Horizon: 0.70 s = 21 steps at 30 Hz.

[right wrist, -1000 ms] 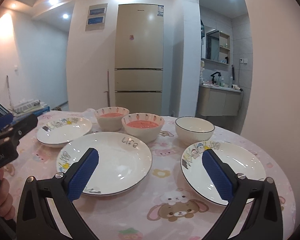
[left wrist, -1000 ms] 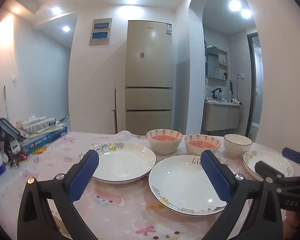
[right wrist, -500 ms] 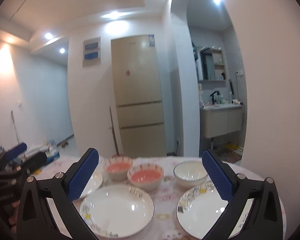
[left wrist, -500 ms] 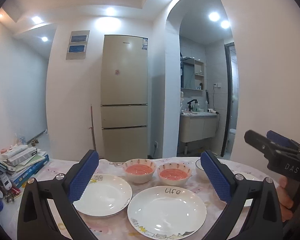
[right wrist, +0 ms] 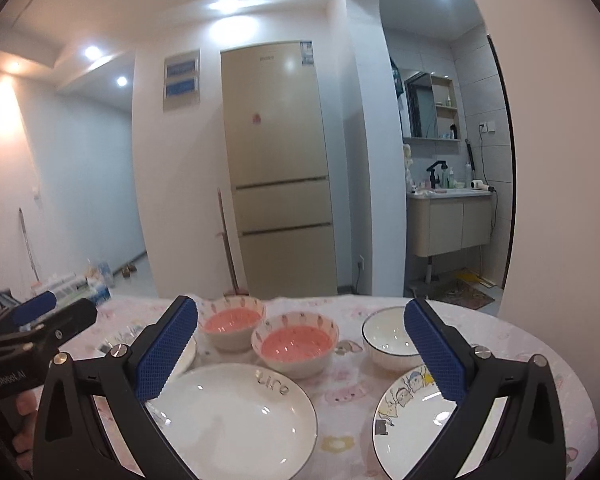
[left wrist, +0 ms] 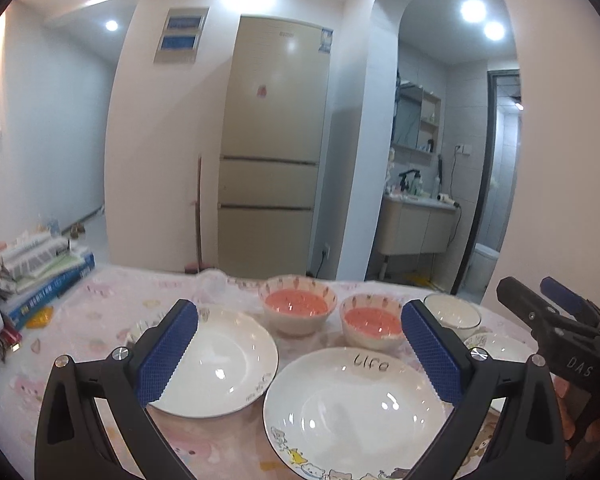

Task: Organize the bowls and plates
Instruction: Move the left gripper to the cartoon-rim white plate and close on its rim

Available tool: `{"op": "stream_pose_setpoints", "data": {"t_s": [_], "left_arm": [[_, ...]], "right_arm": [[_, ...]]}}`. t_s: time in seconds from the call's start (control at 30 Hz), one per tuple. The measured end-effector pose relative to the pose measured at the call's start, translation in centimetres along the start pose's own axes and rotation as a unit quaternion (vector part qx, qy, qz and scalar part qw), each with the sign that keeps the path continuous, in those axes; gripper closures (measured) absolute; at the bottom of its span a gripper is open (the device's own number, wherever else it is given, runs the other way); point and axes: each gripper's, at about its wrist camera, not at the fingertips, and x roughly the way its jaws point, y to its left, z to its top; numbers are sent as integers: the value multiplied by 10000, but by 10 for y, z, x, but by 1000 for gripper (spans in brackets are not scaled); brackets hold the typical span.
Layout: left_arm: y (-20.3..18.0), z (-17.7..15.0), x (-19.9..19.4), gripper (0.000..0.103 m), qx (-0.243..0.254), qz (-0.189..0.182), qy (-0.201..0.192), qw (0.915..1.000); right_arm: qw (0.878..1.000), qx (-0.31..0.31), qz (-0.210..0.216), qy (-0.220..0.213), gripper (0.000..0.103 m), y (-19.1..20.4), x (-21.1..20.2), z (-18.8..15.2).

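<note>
Three white plates lie on the pink tablecloth: a left plate point(left wrist: 216, 360), a middle plate point(left wrist: 352, 404) marked "Life", also in the right wrist view point(right wrist: 236, 416), and a right plate point(right wrist: 416, 420). Behind them stand two pink-lined bowls point(left wrist: 296, 308) point(left wrist: 374, 322) and a white bowl point(right wrist: 388, 338). My left gripper point(left wrist: 300, 352) is open and empty, raised above the left and middle plates. My right gripper point(right wrist: 300, 352) is open and empty above the middle and right plates. Each gripper shows at the edge of the other's view.
A stack of books point(left wrist: 40, 268) and small clutter sit at the table's left edge. The round table edge point(right wrist: 572, 360) curves at the right. A tall fridge point(left wrist: 272, 148) and a bathroom doorway stand beyond the table.
Both grippers rose and tilted up from close over the plates, then dipped slightly; the table now sits low in both views. Jaws stayed open. Dishes have not moved.
</note>
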Motion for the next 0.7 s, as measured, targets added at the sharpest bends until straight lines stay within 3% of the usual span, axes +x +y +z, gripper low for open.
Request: {"op": "stream_pose_setpoints", "data": {"t_s": [0.13, 0.27, 0.47, 0.7], "left_arm": [[-1, -17, 19, 0, 169, 248, 318, 9990], [-4, -27, 31, 8, 270, 304, 568, 9976], [-1, -27, 37, 11, 161, 318, 801, 9961], [24, -5, 19, 11, -178, 500, 445, 9976]], "right_arm": [[9983, -55, 0, 587, 0, -3, 29, -20], [9926, -76, 109, 1203, 10, -2, 53, -40], [9902, -159, 274, 1361, 15, 3, 56, -48], [9876, -26, 578, 1459, 17, 10, 57, -37]]}}
